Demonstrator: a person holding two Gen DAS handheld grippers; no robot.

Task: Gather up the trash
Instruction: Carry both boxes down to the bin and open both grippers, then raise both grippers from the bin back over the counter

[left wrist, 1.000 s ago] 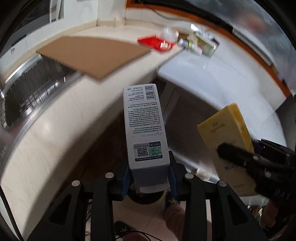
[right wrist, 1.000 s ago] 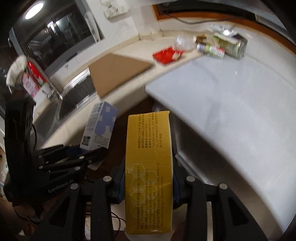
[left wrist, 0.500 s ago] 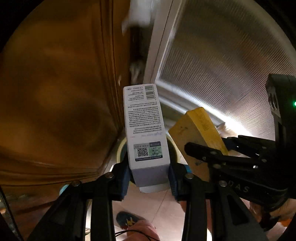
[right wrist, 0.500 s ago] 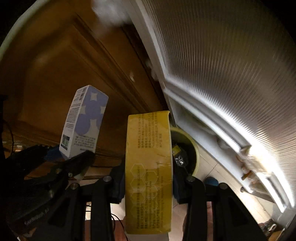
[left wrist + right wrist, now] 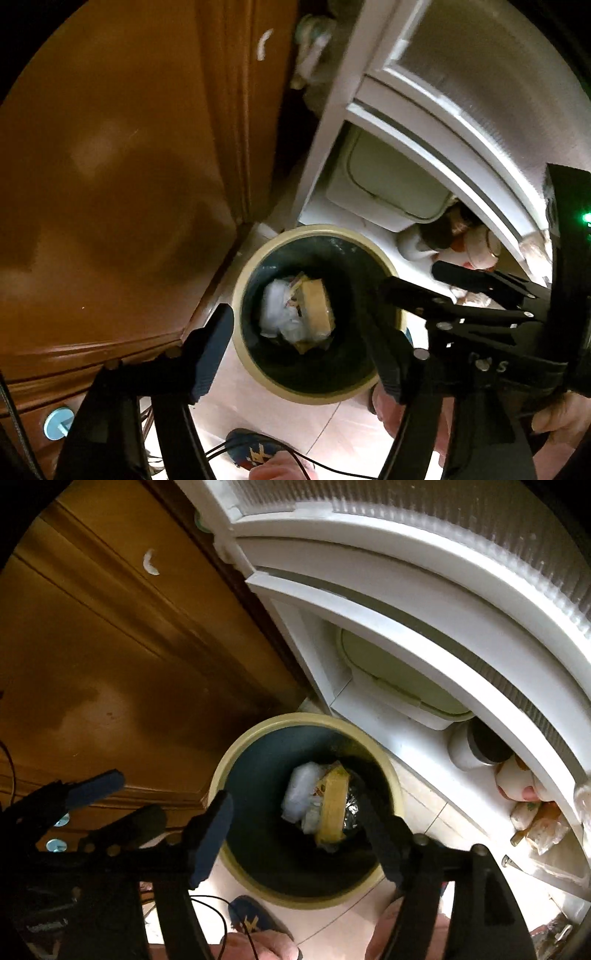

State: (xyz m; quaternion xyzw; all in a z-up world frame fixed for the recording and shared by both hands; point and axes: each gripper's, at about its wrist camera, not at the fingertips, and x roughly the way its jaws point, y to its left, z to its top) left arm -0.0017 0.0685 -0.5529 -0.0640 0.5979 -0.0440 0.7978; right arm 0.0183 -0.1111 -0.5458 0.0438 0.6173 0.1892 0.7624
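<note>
Above round cream-rimmed bin [image 5: 255, 373], both grippers' fingers [image 5: 212, 349] opening, empty, yellow carton [image 5: 332, 808] inside.

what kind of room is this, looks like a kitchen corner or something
Probably a home kitchen corner, seen at floor level: a round trash bin with rubbish in it stands on pale floor tiles, between a brown wooden cabinet and a white ribbed-glass door.

The left black two-finger tool [image 5: 299, 350] is built of matte black linkage bars with round silver screws at the joints and dark blue ribbed pads [image 5: 212, 354] on its fingers. The right black two-finger tool [image 5: 303, 842] has the same make: black bars, silver screw heads, blue pads [image 5: 210, 842]. Seen from the left wrist, its body bears pale embossed lettering and a green light. Thin black cables trail below. The person wears a dark blue shoe [image 5: 255, 919] with orange and white markings.
</note>
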